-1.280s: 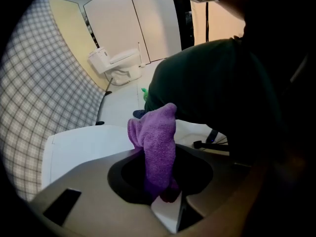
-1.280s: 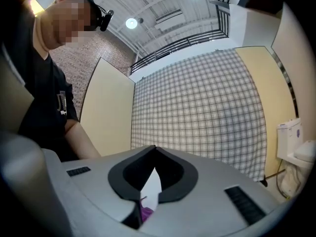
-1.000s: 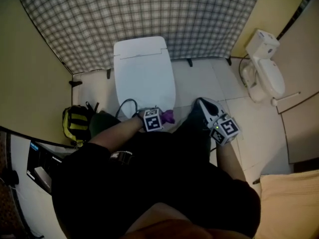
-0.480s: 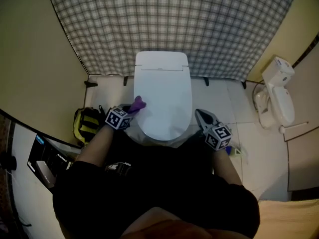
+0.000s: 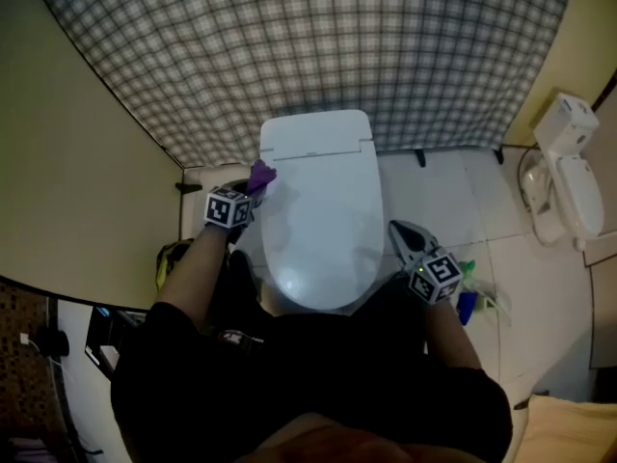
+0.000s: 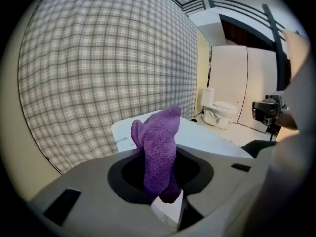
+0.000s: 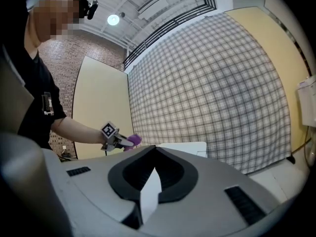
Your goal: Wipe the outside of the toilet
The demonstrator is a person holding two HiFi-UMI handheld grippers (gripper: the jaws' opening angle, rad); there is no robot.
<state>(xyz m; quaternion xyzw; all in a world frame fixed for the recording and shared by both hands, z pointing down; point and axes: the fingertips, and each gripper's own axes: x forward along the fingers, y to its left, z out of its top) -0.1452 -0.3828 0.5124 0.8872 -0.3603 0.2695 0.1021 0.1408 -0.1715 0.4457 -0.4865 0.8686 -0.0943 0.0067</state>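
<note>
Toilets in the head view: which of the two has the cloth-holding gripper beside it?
The central toilet with lid shut; the left gripper holds a purple cloth at its left rear. The other toilet stands far right.

Plaid backdrop (image 5: 318, 37) fills the whole top, yellow wall (image 5: 77, 181) on the left, white tile floor (image 5: 453, 186) right.

Toilet (image 5: 318, 210) before curtain (image 5: 318, 46), second toilet (image 5: 569, 172) to right, cloth (image 5: 260, 175) at left

The right gripper (image 7: 154, 149) has its jaw tips together on nothing, while beyond it the left gripper (image 7: 120, 141) holds a purple cloth (image 7: 133, 140) beside the white toilet (image 7: 185, 148) before a plaid curtain (image 7: 212, 83).
</note>
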